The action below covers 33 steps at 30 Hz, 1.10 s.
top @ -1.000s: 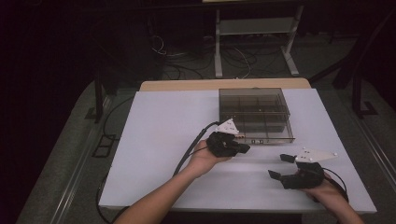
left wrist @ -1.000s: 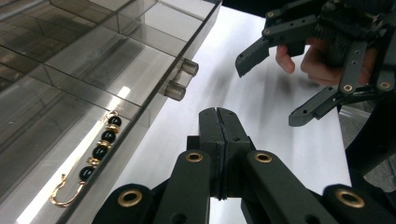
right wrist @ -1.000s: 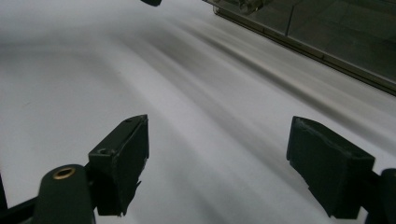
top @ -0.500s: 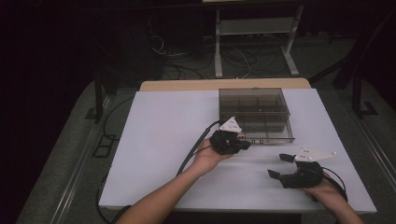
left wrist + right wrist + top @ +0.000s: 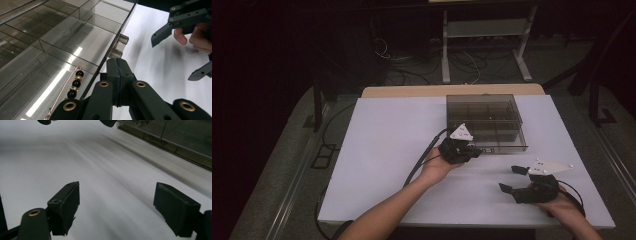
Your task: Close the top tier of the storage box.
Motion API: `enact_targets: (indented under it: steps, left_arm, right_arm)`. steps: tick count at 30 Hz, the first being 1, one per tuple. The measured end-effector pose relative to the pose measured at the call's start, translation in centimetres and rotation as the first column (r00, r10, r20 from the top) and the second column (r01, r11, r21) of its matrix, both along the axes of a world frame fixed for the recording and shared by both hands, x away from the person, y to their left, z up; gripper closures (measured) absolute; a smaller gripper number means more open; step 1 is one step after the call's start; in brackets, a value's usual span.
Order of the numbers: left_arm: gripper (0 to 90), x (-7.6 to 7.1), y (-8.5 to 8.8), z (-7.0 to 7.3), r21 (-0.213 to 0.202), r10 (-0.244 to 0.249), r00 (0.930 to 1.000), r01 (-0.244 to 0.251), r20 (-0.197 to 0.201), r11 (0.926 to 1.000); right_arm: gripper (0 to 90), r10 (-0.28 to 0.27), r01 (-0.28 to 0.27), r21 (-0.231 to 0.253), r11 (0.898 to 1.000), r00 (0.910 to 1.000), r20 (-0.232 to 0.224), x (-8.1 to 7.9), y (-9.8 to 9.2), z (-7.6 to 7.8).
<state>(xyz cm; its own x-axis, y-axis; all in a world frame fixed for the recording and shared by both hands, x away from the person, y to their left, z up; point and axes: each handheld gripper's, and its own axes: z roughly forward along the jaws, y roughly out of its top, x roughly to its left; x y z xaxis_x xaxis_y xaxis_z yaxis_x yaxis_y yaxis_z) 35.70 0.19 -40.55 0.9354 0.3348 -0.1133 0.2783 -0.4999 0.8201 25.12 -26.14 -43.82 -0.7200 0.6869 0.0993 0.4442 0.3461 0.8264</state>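
Note:
A smoky clear compartment box [image 5: 484, 120] with its lid down stands at the back right of the white table [image 5: 387, 150]. My left gripper [image 5: 476, 149] is shut, with its tips at the box's front edge. In the left gripper view the closed jaws [image 5: 117, 63] sit just below the box's latch [image 5: 120, 45], with nothing between them. A pin with black beads [image 5: 75, 83] lies inside a front compartment. My right gripper [image 5: 511, 179] is open and empty, low over the table near the front right; its own view shows its gap [image 5: 117, 207] over bare tabletop.
The table's front edge lies just below the right hand. Cables trail from the left gripper [image 5: 422, 160] across the table toward the front. Beyond the table are a wooden strip [image 5: 412, 91], a white rack's legs [image 5: 482, 50] and floor cables.
My left gripper has edged slightly farther toward the box's front edge. The right gripper has stayed where it was, still open.

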Motion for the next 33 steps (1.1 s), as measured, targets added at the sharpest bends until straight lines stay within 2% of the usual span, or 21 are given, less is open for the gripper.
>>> enact_targets:
  steps: [33]
  left_arm:
    - [89.0, 1.7, -0.4, 0.1, -0.012, 0.039, 0.9992, -0.039, 0.01, 0.9992]
  right_arm:
    - [20.5, 0.0, 0.0, -0.002, 1.0, 1.0, -0.008, 0.2, 0.1, -0.1]
